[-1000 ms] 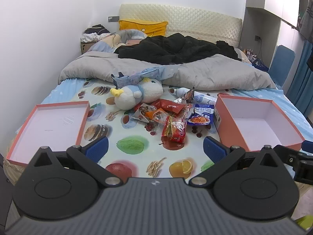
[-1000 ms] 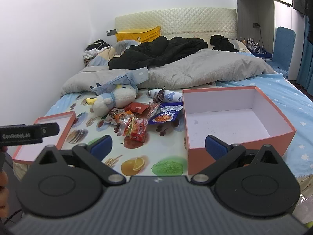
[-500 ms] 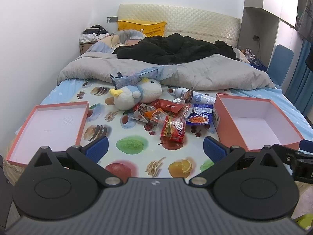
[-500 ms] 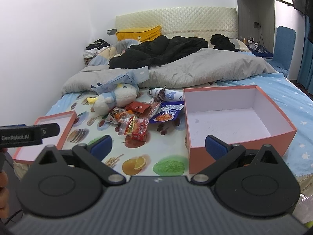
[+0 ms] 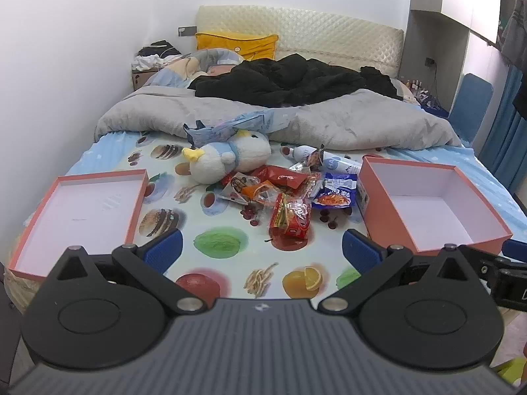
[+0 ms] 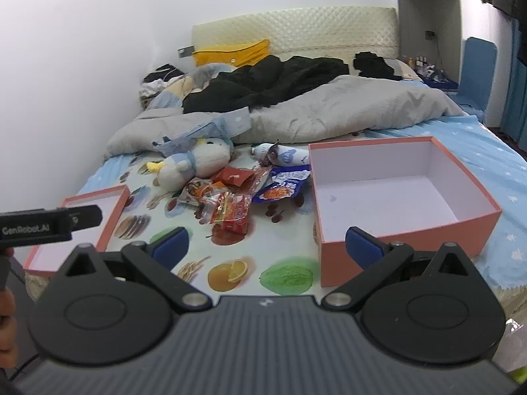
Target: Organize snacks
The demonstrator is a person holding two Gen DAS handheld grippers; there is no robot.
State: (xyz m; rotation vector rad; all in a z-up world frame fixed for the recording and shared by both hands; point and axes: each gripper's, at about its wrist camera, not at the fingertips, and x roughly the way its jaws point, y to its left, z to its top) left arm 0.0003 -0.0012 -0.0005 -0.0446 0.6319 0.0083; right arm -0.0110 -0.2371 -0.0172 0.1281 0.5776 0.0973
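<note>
Jaws of both grippers were spread wide, nothing between them. Left gripper (image 5: 262, 247) hovered over the near end of the bed with the fruit-and-food print sheet (image 5: 224, 240), right gripper (image 6: 265, 245) likewise, blue pads (image 6: 169, 247) well apart. Pile of crinkly plastic snack packets (image 5: 283, 194) lay mid-bed, between the two box parts. Nearest was a red and clear packet (image 5: 291, 215); a blue pouch with a noodle picture (image 5: 336, 192) sat just beside the deep salmon-pink cardboard box with white inside (image 6: 395, 197), right of the pile. Box was open, nothing inside. Shallow salmon-pink box lid (image 5: 82, 210) lay upturned on the left, well apart from the snacks. White and blue plush duck with a yellow beak (image 5: 230, 158) was touching the far edge of the pile. White plastic bottle with a blue label (image 6: 283, 154) lay on its side behind the packets. Crumpled grey duvet (image 5: 329, 121) covered the far half, black clothing (image 5: 290, 82) on top.
</note>
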